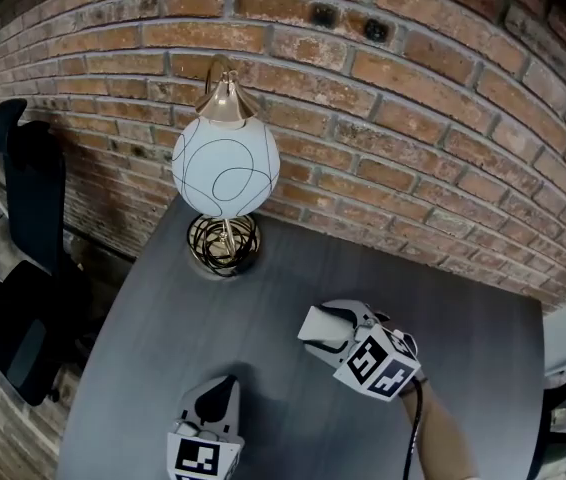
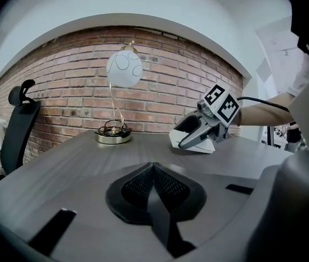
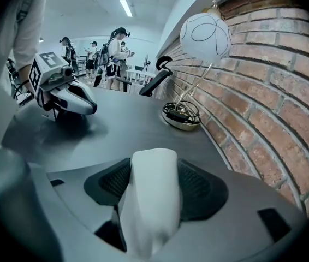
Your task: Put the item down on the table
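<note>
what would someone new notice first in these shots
The white globe lamp on its gold wire base stands out, at the back of the dark table against the brick wall. Next comes the right gripper, shut on a white item over the table's middle. The left gripper is nearer the person, jaws together on nothing.

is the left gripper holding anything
No, the left gripper has its jaws pressed together with nothing between them.

Matt wood-grain table (image 1: 163, 348), rough brick wall (image 1: 413, 118), glossy white lamp globe (image 1: 225, 163).
</note>
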A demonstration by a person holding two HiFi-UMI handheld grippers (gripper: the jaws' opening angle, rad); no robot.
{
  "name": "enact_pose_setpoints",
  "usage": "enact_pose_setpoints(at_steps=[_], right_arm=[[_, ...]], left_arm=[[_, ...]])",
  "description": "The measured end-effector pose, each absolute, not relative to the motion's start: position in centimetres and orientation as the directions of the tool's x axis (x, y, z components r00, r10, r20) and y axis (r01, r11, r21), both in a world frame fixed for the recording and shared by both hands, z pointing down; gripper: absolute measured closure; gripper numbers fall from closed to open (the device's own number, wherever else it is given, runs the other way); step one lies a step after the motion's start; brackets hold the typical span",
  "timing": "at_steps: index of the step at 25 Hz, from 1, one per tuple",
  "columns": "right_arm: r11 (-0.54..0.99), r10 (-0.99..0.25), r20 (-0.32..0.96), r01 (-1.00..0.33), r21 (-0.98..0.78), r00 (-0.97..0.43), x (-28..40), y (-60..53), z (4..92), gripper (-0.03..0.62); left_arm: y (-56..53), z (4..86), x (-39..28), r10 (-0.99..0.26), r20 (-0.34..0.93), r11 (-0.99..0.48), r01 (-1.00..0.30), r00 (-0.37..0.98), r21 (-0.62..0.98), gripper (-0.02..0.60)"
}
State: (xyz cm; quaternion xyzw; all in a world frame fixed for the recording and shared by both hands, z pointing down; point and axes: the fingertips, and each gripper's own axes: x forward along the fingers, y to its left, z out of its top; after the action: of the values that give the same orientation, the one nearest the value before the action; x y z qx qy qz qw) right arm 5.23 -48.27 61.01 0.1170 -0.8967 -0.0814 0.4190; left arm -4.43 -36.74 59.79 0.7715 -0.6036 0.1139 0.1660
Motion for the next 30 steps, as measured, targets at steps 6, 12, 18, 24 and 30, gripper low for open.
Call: enact_pose_setpoints(at_steps=[6,12,18,24,30], right_arm=[[0.969,-0.244,0.746,-0.132,0.207,-0.62,5.0,-48.5,62.1,0.299],[0.978,-0.209,0.761,-0.109,0.18,-0.614,4.6,-48.4,63.1,0.299],[0.981,-0.194,0.774,-0.104,0.165,-0.603,4.6,-48.4,63.5,0.299],[0.982,-0.19,0.78,-0.121,0.147,-0.597,4.6,-48.7,63.7,0.299],[0.98,-0.198,0.793,-0.134,0.147,-0.576,4.6,-48.8,63.8,0.299]], left_arm=[[-37.1,59.7,-4.8,-0.894,0.376,-0.207,-0.969,0.242,0.133,0.563],[-37.2,59.6,-4.9,-0.898,0.37,-0.203,-0.971,0.237,0.13,0.563],[-37.2,59.6,-5.2,-0.9,0.37,-0.196,-0.972,0.232,0.132,0.563],[-37.0,59.7,-5.3,-0.9,0.373,-0.183,-0.972,0.227,0.15,0.563],[-36.3,59.8,-5.6,-0.897,0.382,-0.176,-0.972,0.224,0.156,0.563]])
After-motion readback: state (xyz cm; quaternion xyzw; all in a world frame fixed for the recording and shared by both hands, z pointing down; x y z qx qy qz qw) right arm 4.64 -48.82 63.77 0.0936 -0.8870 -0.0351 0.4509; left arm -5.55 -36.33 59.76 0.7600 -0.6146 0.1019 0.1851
